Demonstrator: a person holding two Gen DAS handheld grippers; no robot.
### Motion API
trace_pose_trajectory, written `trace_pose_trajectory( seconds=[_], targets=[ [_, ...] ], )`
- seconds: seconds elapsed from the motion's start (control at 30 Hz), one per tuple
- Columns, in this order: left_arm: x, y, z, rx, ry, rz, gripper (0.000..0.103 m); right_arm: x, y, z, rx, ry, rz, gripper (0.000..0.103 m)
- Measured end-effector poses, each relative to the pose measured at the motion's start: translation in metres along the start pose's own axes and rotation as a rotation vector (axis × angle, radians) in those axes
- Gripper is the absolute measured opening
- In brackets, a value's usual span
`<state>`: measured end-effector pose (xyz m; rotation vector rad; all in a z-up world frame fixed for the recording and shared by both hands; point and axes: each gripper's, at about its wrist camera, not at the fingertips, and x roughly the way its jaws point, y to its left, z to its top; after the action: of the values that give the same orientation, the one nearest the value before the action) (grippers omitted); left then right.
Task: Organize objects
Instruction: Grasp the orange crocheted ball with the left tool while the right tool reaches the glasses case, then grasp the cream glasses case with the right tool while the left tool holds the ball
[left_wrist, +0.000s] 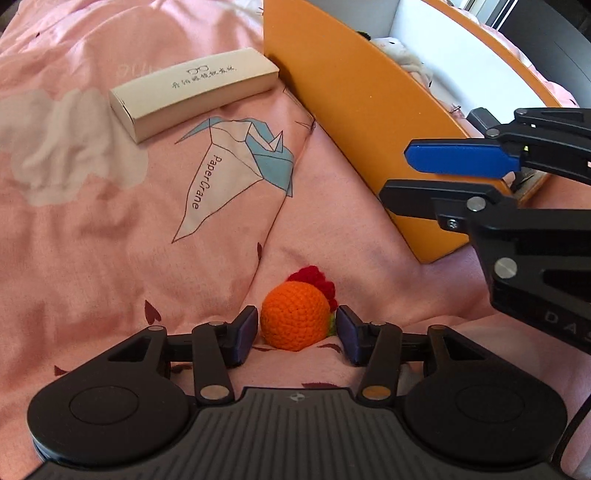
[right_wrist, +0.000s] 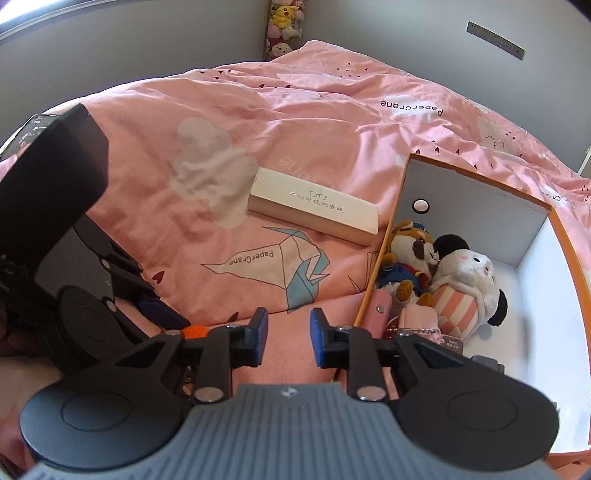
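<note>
Pink "PaperCrane" bedding (left_wrist: 110, 229) underneath, creased. Left gripper (left_wrist: 297, 334): fingers (left_wrist: 245, 332) set apart, straddling crocheted orange ball (left_wrist: 295, 315), pads beside it, seemingly not yet pressing. Best done by closing squarely on the round body, clear of the red crest, pinching no sheet. Right gripper (right_wrist: 286, 334): fingers nearly closed, holding nothing, hovering beside orange box (right_wrist: 532, 258) with plush toys (right_wrist: 461, 280) inside. Further out, cream glasses box (left_wrist: 192, 92) lying on the bedding, against the box wall.
</note>
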<state>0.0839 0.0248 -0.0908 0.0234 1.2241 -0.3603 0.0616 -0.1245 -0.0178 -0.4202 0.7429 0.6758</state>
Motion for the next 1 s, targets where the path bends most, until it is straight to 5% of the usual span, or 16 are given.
trace_pose_trajectory(
  seconds=[0.23, 0.4, 0.7, 0.83, 1.0],
  targets=[
    [-0.003, -0.003, -0.005, 0.005, -0.001, -0.008, 0.047, 0.001, 0.002, 0.001, -0.012, 0.003, 0.007, 0.025],
    [-0.026, -0.001, -0.006, -0.030, -0.073, 0.002, 0.045, 0.000, -0.001, 0.013, -0.055, -0.004, 0.038, 0.025],
    [-0.062, 0.031, 0.041, -0.226, -0.221, 0.177, 0.045, 0.030, -0.016, 0.081, -0.448, 0.021, 0.094, 0.042],
    [-0.070, 0.044, 0.063, -0.275, -0.276, 0.203, 0.045, 0.062, -0.014, 0.104, -0.639, 0.058, 0.103, 0.055],
    [-0.062, 0.060, 0.075, -0.320, -0.299, 0.203, 0.045, 0.106, -0.011, 0.120, -0.784, 0.155, 0.156, 0.056]
  ],
)
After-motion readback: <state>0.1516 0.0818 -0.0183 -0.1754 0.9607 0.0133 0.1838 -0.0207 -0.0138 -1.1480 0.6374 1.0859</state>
